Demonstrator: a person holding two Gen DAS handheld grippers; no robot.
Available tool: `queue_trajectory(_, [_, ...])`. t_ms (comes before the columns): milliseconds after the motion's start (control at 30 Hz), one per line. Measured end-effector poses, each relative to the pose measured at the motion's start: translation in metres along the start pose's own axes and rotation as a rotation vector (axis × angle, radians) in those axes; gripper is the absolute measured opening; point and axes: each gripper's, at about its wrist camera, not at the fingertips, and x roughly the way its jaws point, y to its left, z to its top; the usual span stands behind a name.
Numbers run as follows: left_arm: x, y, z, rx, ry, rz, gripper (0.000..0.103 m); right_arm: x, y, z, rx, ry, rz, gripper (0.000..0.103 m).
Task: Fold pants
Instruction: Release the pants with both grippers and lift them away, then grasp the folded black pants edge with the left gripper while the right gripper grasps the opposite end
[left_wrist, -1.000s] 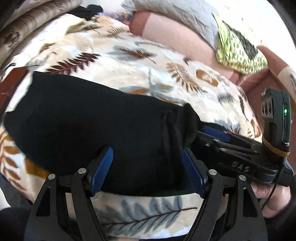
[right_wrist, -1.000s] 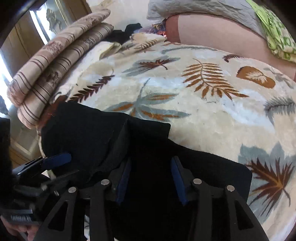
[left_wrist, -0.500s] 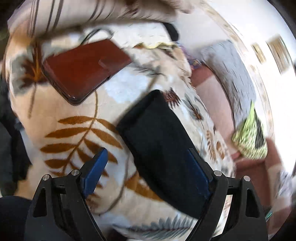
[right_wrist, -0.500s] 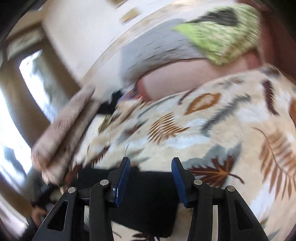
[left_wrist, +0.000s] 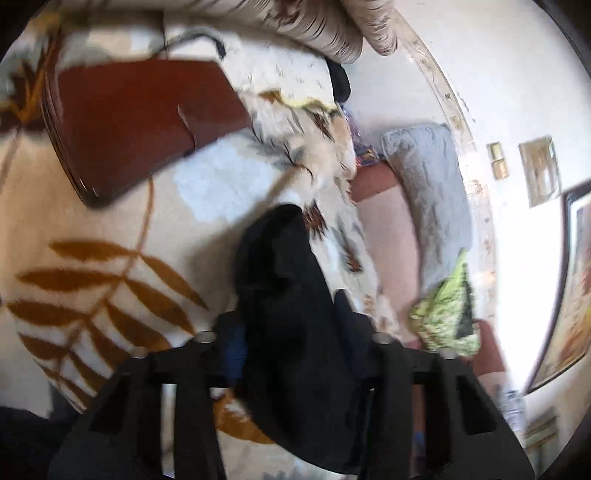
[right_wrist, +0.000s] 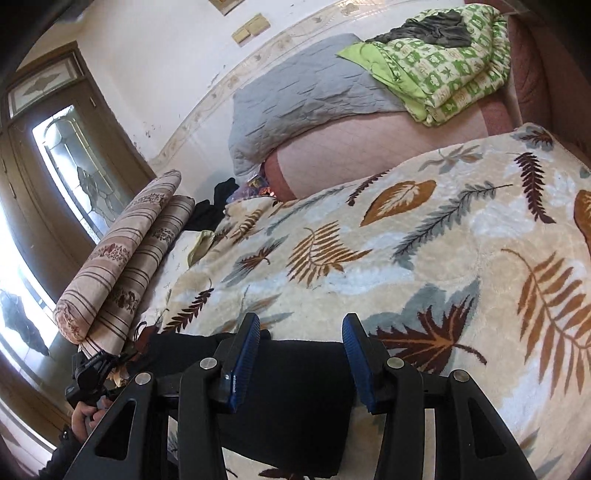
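Left gripper (left_wrist: 291, 332) closing with black pants (left_wrist: 291, 314) between its jaws, right gripper (right_wrist: 301, 354) jaws apart above them, leaf-print blanket (right_wrist: 443, 240) beneath

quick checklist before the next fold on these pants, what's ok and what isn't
1. Black pants between the fingers of the left hand-held gripper, jaws closing: ok.
2. Right hand-held gripper open over the pants, gripping nothing: not ok.
3. Leaf-print blanket bare ahead for laying the fold: ok.
4. Brown wallet-like case apart from the pants: ok.
5. Pants edges aligned: cannot tell.
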Motion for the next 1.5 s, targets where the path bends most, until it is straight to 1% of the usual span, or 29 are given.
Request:
queue_trajectory(33, [-0.001,-0.003,-0.001,0.040,-0.019,0.065,0.015,0.000,-0.001,0.000,0.002,0.000,0.000,0.045])
queue_trajectory(67, [-0.001,-0.003,-0.003,0.065,-0.031,0.104,0.014,0.001,-0.001,0.000,0.004,0.001,0.001,0.045])
queue_trajectory(133, [0.000,-0.011,-0.010,0.149,-0.062,0.189,0.010,0.002,-0.001,0.000,0.005,0.006,0.000,0.045])
queue_trajectory(167, [-0.001,-0.021,-0.017,0.226,-0.089,0.239,0.010,0.003,-0.001,0.000,0.005,0.007,-0.003,0.045])
queue_trajectory(200, [-0.003,-0.028,-0.023,0.287,-0.115,0.258,0.010,0.003,0.000,0.000,0.003,0.007,-0.002,0.045])
queue_trajectory(233, [-0.006,-0.041,-0.032,0.368,-0.148,0.282,0.009,0.002,0.000,0.000,0.004,0.007,0.001,0.045])
queue_trajectory(267, [-0.010,-0.056,-0.041,0.458,-0.184,0.289,0.009,0.003,-0.001,0.000,0.005,0.006,0.010,0.045])
queue_trajectory(300, [-0.015,-0.074,-0.054,0.567,-0.224,0.278,0.009,0.002,-0.002,0.000,0.010,0.004,0.025,0.045])
queue_trajectory(400, [-0.023,-0.113,-0.091,0.814,-0.309,0.244,0.009,0.003,-0.005,0.000,0.032,0.008,0.067,0.045])
queue_trajectory(433, [-0.026,-0.127,-0.113,0.923,-0.337,0.225,0.009,0.005,-0.004,0.001,0.032,0.026,0.090,0.045])
queue_trajectory(467, [-0.026,-0.134,-0.126,0.985,-0.355,0.216,0.009,0.009,-0.001,0.003,0.030,0.052,0.108,0.045])
queue_trajectory(533, [-0.028,-0.148,-0.161,1.133,-0.383,0.179,0.009,0.020,0.009,0.005,0.065,0.118,0.197,0.045])
queue_trajectory(600, [-0.029,-0.157,-0.188,1.245,-0.401,0.144,0.009,0.029,0.027,0.007,0.093,0.168,0.322,0.047])
queue_trajectory(633, [-0.031,-0.160,-0.202,1.302,-0.410,0.125,0.009,0.032,0.039,0.008,0.096,0.183,0.398,0.049])
queue_trajectory(667, [-0.032,-0.162,-0.214,1.349,-0.419,0.108,0.009,0.034,0.046,0.009,0.096,0.190,0.439,0.052])
queue_trajectory(700, [-0.032,-0.164,-0.221,1.385,-0.419,0.092,0.009,0.036,0.055,0.009,0.096,0.197,0.486,0.063])
queue_trajectory(733, [-0.032,-0.165,-0.230,1.417,-0.412,0.075,0.009,0.038,0.062,0.009,0.099,0.199,0.521,0.074])
queue_trajectory(800, [-0.033,-0.168,-0.243,1.458,-0.392,0.040,0.009,0.041,0.074,0.011,0.102,0.199,0.586,0.076])
queue_trajectory(833, [-0.032,-0.169,-0.249,1.480,-0.379,0.020,0.009,0.042,0.079,0.012,0.094,0.210,0.600,0.077])
queue_trajectory(967, [-0.031,-0.177,-0.271,1.545,-0.337,-0.021,0.009,0.051,0.091,0.010,0.044,0.282,0.563,0.076])
queue_trajectory(1000, [-0.030,-0.178,-0.275,1.554,-0.332,-0.021,0.009,0.048,0.090,0.011,0.025,0.266,0.530,0.060])
queue_trajectory(1033, [-0.030,-0.182,-0.277,1.557,-0.329,-0.020,0.009,0.046,0.087,0.011,0.003,0.260,0.486,0.013])
queue_trajectory(1067, [-0.028,-0.186,-0.279,1.552,-0.322,-0.018,0.009,0.045,0.084,0.012,-0.004,0.273,0.438,0.008])
queue_trajectory(1100, [-0.026,-0.189,-0.280,1.539,-0.303,-0.021,0.009,0.042,0.072,0.013,0.027,0.276,0.365,0.008])
queue_trajectory(1133, [-0.023,-0.196,-0.283,1.521,-0.280,-0.026,0.009,0.038,0.064,0.014,0.045,0.278,0.350,0.008])
queue_trajectory(1200, [-0.018,-0.207,-0.296,1.511,-0.246,-0.031,0.009,0.031,0.049,0.016,0.034,0.285,0.310,0.008])
queue_trajectory(1267, [-0.009,-0.218,-0.315,1.517,-0.197,-0.038,0.009,0.025,0.031,0.022,0.057,0.302,0.293,0.008])
queue_trajectory(1367, [0.010,-0.226,-0.337,1.537,-0.138,-0.023,0.009,0.025,0.002,0.030,0.085,0.356,0.272,0.008])
queue_trajectory(1500, [0.051,-0.230,-0.350,1.520,-0.009,0.034,0.010,0.049,-0.035,0.030,0.118,0.430,0.232,0.008])
